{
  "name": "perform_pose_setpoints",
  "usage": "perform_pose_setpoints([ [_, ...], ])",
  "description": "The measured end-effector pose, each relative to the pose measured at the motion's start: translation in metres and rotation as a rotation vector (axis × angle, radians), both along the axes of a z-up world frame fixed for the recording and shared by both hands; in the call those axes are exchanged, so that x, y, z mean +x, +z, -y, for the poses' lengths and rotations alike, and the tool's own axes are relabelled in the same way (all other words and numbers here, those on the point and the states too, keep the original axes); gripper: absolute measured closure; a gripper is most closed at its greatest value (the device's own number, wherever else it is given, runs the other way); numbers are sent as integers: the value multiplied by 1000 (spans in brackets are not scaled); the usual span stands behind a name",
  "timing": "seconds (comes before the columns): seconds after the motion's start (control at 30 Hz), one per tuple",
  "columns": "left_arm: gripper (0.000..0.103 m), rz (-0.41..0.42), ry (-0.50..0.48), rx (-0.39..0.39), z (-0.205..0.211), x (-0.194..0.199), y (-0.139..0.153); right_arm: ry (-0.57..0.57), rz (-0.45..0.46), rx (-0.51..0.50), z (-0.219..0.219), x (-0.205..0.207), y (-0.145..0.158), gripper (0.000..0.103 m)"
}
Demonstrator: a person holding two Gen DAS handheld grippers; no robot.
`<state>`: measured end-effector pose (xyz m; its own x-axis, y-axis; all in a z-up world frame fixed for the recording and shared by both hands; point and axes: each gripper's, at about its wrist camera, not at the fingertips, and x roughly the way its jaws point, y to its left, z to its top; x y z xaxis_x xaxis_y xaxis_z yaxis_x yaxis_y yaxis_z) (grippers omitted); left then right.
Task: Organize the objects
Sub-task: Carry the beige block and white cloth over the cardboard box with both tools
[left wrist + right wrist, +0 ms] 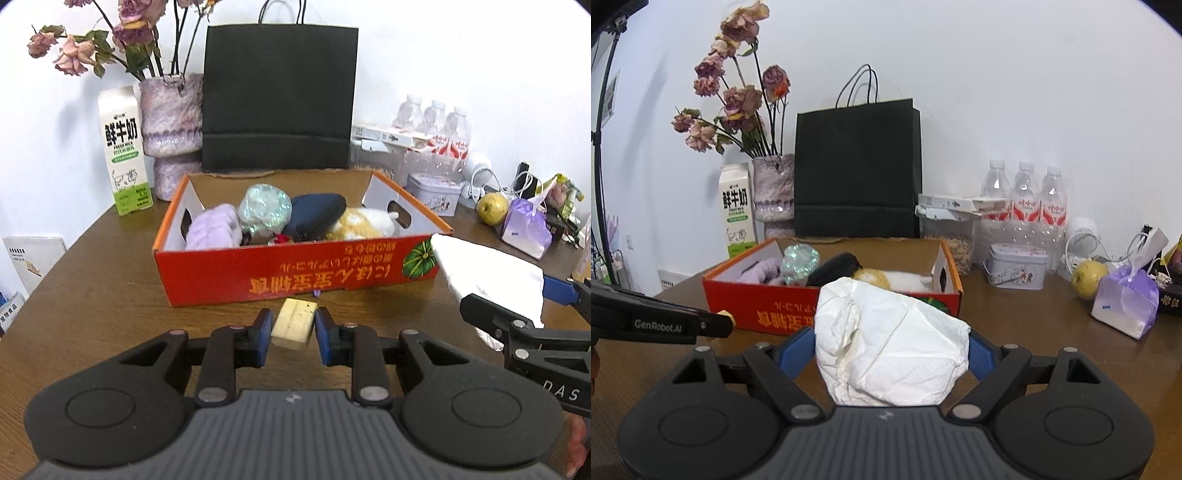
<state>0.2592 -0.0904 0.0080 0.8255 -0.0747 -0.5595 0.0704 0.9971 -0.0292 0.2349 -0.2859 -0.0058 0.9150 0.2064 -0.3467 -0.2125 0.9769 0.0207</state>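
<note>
1. Left wrist view: the left hand-held gripper (292,328) is clamped on a small yellow block (294,324), whose long axis runs along the fingers toward 12 o'clock. The red box (295,269) lies just beyond at 12 o'clock on the counter (96,280), already holding soft items. The right hand-held gripper enters at 3 o'clock.

2. Right wrist view: the right hand-held gripper (892,350) is closed on a crumpled white tissue wad (890,343). The box lies at 12 o'clock, slightly left. By my judgement the left one is nearer the box wall, so its block probably goes in first.
</note>
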Motion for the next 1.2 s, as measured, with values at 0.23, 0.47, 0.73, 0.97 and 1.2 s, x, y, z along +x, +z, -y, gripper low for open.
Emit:
perform_pose_setpoints([
  [0.23,77,28,6,-9,-8,0,13,7,33,7,-10,6,16,19],
  [0.47,77,62,12,-28,-14,5,25,20,57,1,-25,17,27,19],
  [0.73,77,95,45,-49,-23,23,28,12,66,8,-33,36,29,19],
  [0.97,77,114,76,-88,-31,43,25,17,63,31,-39,61,28,19],
  [1.2,77,118,107,-125,-38,67,19,17,62,44,-40,88,27,19],
])
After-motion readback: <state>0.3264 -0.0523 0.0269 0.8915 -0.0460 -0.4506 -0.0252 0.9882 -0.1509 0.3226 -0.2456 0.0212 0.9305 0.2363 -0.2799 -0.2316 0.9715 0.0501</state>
